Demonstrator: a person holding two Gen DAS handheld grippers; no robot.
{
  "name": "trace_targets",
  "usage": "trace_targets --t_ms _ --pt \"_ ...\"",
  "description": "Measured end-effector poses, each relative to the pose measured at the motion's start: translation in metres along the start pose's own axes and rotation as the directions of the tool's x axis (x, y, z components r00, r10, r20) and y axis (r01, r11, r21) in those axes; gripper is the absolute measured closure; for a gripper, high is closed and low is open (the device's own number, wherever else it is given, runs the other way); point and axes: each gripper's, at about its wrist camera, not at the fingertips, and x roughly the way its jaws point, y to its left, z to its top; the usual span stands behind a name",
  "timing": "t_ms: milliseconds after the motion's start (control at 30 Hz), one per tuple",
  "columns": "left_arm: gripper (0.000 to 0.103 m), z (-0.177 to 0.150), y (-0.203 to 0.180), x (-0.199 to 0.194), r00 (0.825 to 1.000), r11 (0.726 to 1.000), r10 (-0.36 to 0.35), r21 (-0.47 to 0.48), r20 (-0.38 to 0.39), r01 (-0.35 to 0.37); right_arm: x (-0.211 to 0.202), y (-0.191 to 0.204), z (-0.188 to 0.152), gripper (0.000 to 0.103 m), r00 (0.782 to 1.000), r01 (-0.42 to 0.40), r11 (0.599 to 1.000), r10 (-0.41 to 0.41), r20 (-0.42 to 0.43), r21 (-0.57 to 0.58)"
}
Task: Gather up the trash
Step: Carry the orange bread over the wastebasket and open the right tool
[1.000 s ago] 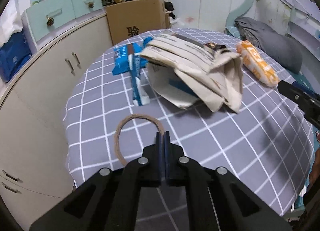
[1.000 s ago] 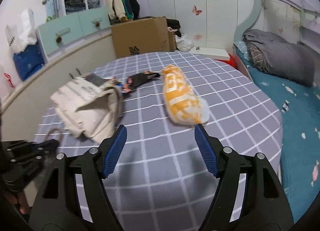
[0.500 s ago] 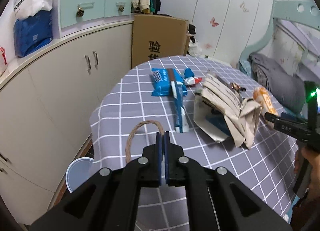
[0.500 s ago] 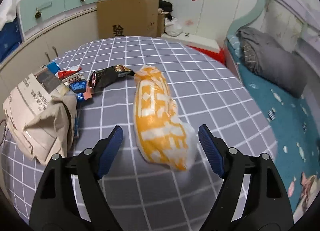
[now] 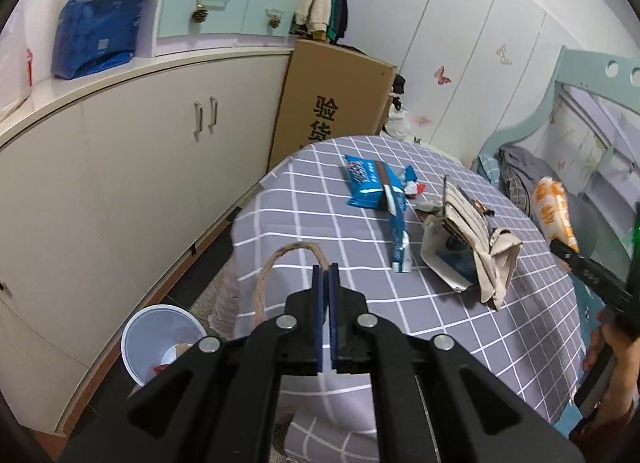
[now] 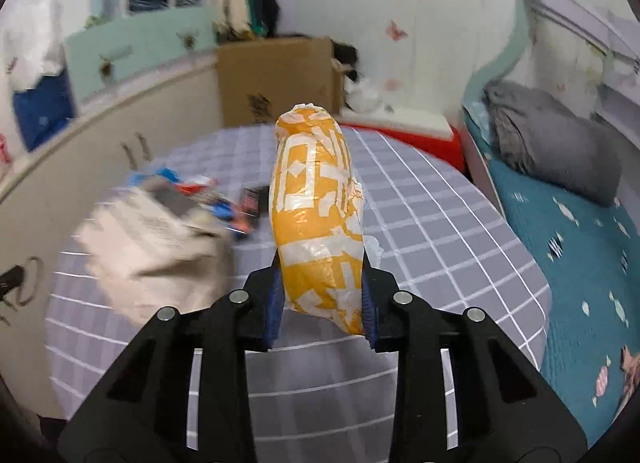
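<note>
Your right gripper has just been closing and now clamps the orange-and-white plastic bag between its pads; the bag sticks up and forward, lifted clear of the checked surface. Your left gripper is closed tight on the brown rope handle of the paper bag, which lies crumpled on its side on the surface. Blue snack wrappers lie just beyond the paper bag. A white bin stands on the floor beside the surface, some scraps inside.
</note>
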Motion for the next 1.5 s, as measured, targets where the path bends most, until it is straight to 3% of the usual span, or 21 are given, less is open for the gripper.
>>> trace_targets --t_ms 133,333,533,733,933,1167,1367,1500 --pt "0.101 -0.003 0.023 -0.015 1.0 0.999 0.011 -0.035 0.023 -0.01 -0.028 0.049 0.007 0.072 0.992 -0.116 0.991 0.119 0.049 -0.063" --pt "0.101 -0.01 0.064 -0.032 0.998 0.995 0.048 -0.089 0.036 -0.044 -0.039 0.136 0.002 0.072 0.958 -0.277 0.946 0.285 0.025 -0.166" --pt "0.101 -0.024 0.117 -0.042 0.995 0.983 0.099 -0.16 0.027 -0.093 -0.022 0.238 -0.023 0.072 0.909 -0.416 0.873 0.407 -0.09 -0.253" --pt "0.101 -0.045 0.177 -0.035 0.989 0.96 0.144 -0.237 -0.026 -0.146 0.0 0.325 -0.059 0.072 0.854 -0.52 0.797 0.471 -0.221 -0.307" --pt "0.101 -0.074 0.239 -0.006 0.974 0.927 0.18 -0.307 -0.138 -0.215 0.031 0.395 -0.104 0.072 0.806 -0.582 0.744 0.472 -0.357 -0.329" --pt "0.101 -0.113 0.293 0.051 0.94 0.893 0.166 -0.36 -0.297 -0.271 0.091 0.436 -0.165 0.072 0.754 -0.608 0.732 0.411 -0.512 -0.307" --pt "0.101 -0.126 0.319 0.104 0.919 0.88 0.095 -0.399 -0.382 -0.257 0.143 0.448 -0.194 0.072 0.737 -0.584 0.76 0.349 -0.579 -0.286" --pt "0.1 -0.123 0.324 0.132 0.913 0.882 0.084 -0.396 -0.4 -0.255 0.173 0.445 -0.202 0.072 0.742 -0.553 0.787 0.316 -0.591 -0.273"
